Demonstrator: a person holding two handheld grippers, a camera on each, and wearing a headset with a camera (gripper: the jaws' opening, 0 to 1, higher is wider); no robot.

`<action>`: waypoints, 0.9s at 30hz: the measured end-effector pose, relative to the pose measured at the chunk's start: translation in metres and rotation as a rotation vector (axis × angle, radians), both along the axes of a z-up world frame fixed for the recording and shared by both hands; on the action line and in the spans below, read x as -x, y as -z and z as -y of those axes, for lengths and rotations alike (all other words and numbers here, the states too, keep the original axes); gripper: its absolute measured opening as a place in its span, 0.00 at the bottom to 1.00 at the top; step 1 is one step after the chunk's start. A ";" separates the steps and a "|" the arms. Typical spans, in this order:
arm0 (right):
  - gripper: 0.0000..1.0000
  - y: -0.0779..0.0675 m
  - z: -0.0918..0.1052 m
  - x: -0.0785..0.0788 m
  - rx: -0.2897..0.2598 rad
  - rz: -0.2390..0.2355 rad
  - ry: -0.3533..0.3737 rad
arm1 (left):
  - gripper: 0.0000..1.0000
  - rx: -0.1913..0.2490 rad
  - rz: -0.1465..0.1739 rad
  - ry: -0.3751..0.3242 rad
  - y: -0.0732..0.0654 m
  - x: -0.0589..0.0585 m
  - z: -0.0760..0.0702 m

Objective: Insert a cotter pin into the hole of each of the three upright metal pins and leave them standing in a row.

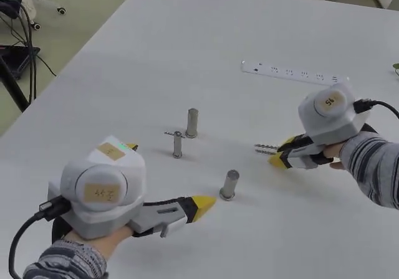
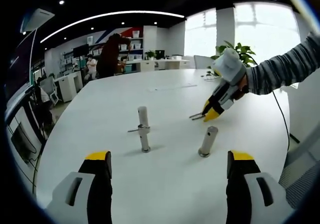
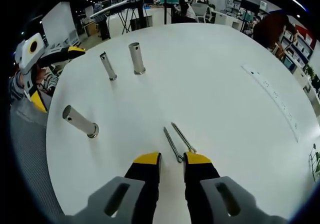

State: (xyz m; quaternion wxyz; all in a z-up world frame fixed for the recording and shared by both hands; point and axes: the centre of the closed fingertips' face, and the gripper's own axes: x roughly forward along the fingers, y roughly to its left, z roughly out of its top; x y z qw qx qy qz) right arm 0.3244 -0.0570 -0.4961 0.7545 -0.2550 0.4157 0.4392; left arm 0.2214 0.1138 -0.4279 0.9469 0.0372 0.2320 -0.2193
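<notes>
Three upright metal pins stand on the white table [image 1: 187, 48]: a far one [image 1: 192, 122], a middle one [image 1: 177, 144] and a near one [image 1: 229, 184]. A cotter pin [image 1: 171, 133] sticks sideways through the middle pin [image 2: 144, 129]. My left gripper [image 1: 169, 174] is open wide, low in front of the pins, with nothing between its fingers. Two loose cotter pins [image 3: 177, 141] lie splayed on the table, their looped heads at the tips of my right gripper [image 3: 172, 156]. Its jaws stand narrowly apart around those heads. That gripper [image 1: 276, 157] is to the right of the pins.
A white power strip [image 1: 293, 73] lies on the table beyond the right gripper. The table's left edge [image 1: 68, 67] drops to a floor with cables. In the left gripper view, people [image 2: 107, 54] and desks stand far behind.
</notes>
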 end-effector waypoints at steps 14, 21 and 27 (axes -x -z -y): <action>0.00 -0.003 0.000 -0.001 0.043 0.020 -0.077 | 0.92 -0.002 -0.008 0.020 0.001 0.002 0.003; 0.00 -0.004 0.000 0.002 0.061 0.034 -0.113 | 0.90 0.002 -0.013 0.035 0.002 0.004 0.006; 0.00 -0.011 0.003 0.005 0.075 0.061 -0.147 | 0.86 0.004 -0.021 0.061 0.003 0.007 0.012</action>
